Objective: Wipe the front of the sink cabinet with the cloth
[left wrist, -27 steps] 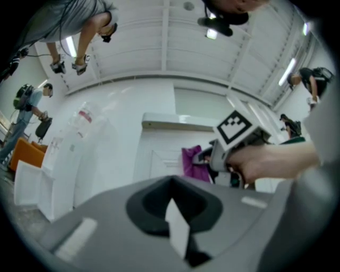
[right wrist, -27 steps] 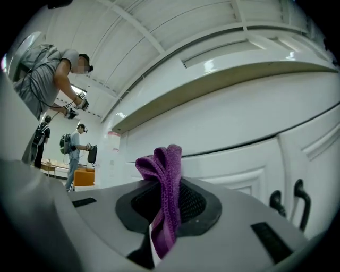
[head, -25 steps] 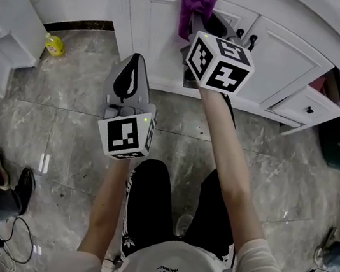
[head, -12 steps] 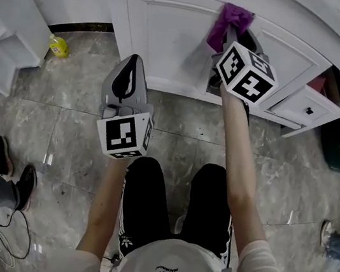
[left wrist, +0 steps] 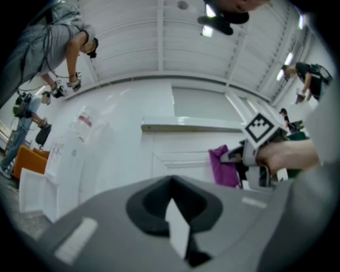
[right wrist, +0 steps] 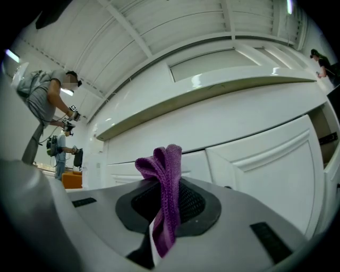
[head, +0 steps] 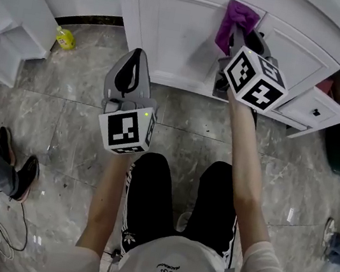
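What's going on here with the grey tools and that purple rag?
A person facing a white sink cabinet holds a hand-held gripper in each hand. The right gripper has its fingers shut on a purple cloth and holds it up at the cabinet front, near the top where two doors meet. Whether it presses on the surface is hard to tell. The left gripper hangs lower, away from the cabinet, fingers together with nothing in them.

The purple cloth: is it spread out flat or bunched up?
Bunched up: the cloth stands in narrow folds, pinched between the right gripper's shut jaws.
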### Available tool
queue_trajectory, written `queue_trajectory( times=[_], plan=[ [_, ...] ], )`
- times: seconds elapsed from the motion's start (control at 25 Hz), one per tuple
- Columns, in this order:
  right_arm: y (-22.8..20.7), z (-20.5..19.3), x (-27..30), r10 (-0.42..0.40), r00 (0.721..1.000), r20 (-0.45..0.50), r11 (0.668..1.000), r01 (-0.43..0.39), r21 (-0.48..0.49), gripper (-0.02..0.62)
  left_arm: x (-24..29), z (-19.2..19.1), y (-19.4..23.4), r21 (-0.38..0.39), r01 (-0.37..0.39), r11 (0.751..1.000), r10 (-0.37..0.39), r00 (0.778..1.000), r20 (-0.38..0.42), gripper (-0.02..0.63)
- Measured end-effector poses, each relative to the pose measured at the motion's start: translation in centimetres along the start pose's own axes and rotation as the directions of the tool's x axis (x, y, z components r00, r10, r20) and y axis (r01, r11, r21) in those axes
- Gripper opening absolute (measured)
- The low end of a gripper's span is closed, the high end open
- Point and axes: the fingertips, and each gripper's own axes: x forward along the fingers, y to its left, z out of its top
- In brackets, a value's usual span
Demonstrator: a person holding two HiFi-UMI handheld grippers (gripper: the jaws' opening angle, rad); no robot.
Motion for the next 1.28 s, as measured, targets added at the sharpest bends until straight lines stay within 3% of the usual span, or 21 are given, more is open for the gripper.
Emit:
queue_trajectory(
  times=[0.28, 0.48, 0.84, 1.28],
  plan=[
    [11.5, -3.4, 2.0, 0.255, 0.967, -0.007, 0.964, -0.253, 0.079, 0.052, -1.6, -1.1, 2.6, -0.004, -0.031, 1.0, 0.031, 0.999, -0.01, 0.005],
    [17.5, -6.3, 4.4, 0.367, 0.93, -0.034, 0.925, -0.361, 0.117, 0.051, -3.5, -1.9, 5.2, 0.003, -0.077, 0.997, 0.077, 0.997, -0.02, 0.005],
    [21.3, -9.1, 7.0, 0.381, 0.919, -0.103, 0.924, -0.381, 0.016, 0.051, -5.3, -2.9, 7.3, 0.014, -0.11, 0.994, 0.11, 0.993, -0.044, 0.005],
    [19.0, -9.4, 8.0, 0.319, 0.941, -0.115, 0.947, -0.321, 0.0, 0.051, -5.6, -2.3, 6.7, 0.036, -0.093, 0.995, 0.094, 0.995, -0.037, 0.005]
  ],
)
